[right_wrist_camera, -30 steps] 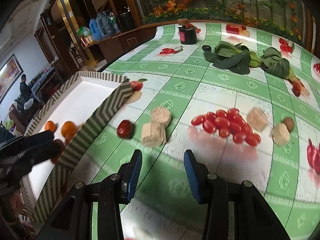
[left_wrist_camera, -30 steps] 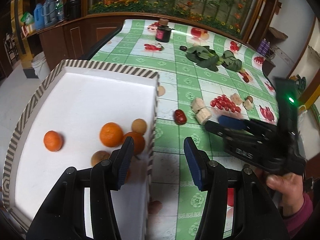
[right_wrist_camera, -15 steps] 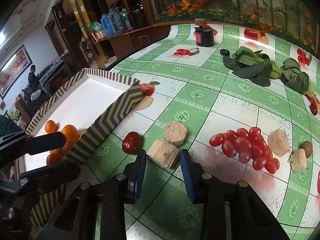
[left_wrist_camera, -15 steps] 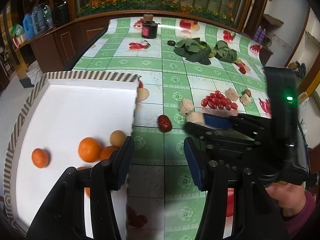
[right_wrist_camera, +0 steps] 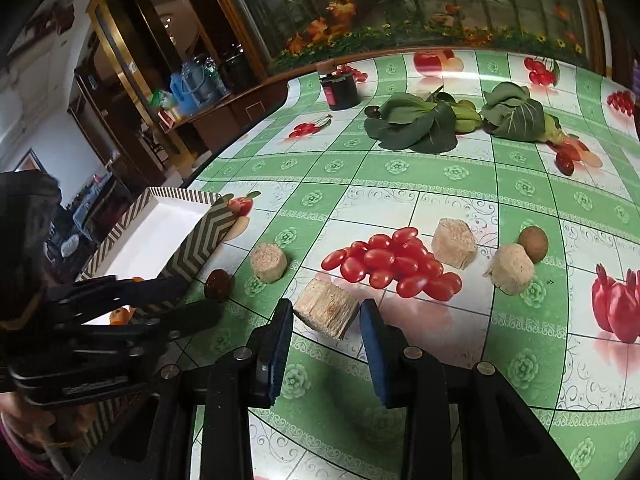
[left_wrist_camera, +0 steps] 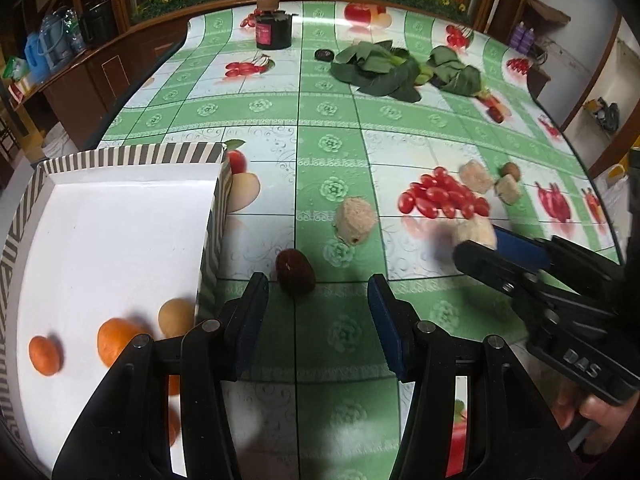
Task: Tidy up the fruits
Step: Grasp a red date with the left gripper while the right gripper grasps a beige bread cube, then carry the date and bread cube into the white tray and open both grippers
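Note:
A dark red date (left_wrist_camera: 295, 271) lies on the green tablecloth just ahead of my open, empty left gripper (left_wrist_camera: 316, 292); it also shows in the right wrist view (right_wrist_camera: 217, 284). A striped white box (left_wrist_camera: 120, 152) at the left holds oranges (left_wrist_camera: 116, 342) and a tan round fruit (left_wrist_camera: 176, 317). My right gripper (right_wrist_camera: 326, 320) is open with a pale cut stalk chunk (right_wrist_camera: 327, 314) just ahead of its fingertips. A pile of cherry tomatoes (right_wrist_camera: 394, 266) lies beyond. More stalk chunks (right_wrist_camera: 269, 262) and a brown round fruit (right_wrist_camera: 533, 243) lie around it.
Green leafy vegetables (right_wrist_camera: 416, 124) and a dark jar (right_wrist_camera: 340, 90) stand at the far side. The table edge runs along the left beside wooden cabinets (left_wrist_camera: 80, 76). The right gripper shows in the left wrist view (left_wrist_camera: 496, 256), close on the right.
My left gripper has moved right off the box toward the date. My right gripper has moved forward to the stalk chunk and opened a little wider.

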A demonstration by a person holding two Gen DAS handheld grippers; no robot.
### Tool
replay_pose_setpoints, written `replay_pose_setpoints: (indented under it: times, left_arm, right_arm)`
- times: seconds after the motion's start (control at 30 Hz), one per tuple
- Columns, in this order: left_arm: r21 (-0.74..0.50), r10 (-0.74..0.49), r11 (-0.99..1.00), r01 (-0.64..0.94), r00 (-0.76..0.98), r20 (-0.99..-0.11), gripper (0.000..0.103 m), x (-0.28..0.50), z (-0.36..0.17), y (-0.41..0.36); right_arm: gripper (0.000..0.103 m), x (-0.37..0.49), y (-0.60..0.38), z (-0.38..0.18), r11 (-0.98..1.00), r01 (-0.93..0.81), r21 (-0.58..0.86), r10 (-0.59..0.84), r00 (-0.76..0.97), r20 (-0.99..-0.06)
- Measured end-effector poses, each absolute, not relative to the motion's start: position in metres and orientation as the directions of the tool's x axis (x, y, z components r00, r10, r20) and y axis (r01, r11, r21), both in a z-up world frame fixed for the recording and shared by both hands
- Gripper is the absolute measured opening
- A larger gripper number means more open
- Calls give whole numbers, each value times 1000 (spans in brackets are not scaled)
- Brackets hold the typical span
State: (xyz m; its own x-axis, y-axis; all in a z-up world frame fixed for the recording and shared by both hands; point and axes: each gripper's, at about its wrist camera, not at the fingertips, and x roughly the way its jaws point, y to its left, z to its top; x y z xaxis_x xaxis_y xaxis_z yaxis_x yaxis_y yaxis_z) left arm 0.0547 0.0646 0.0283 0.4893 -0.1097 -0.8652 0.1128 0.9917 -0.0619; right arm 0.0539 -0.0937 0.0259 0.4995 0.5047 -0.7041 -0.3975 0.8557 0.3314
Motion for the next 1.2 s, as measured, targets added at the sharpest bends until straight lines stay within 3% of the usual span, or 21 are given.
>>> replay_pose_setpoints:
  times: [0.17,0.37,0.73,1.2]
  left_arm:
    - [-65,-113,991,116,478,-871,50,63,20,66]
    - [-44,-95,993,113,499,-861,20,64,19,70]
    - [-111,-171,983,144,530,-830,20,32,37,77]
    - [-57,-83,996,62,622,-779,20,-14,59,118]
  right_arm:
    - [34,55,-92,25,844,-413,341,522,490,-698]
    - [34,56,-89,21,847,-411,336,516,483,-708]
    - [34,37,-78,30,848,-429,312,508,486,-711]
    - [34,-3,-39,45,814,-492,310,547,467,-694]
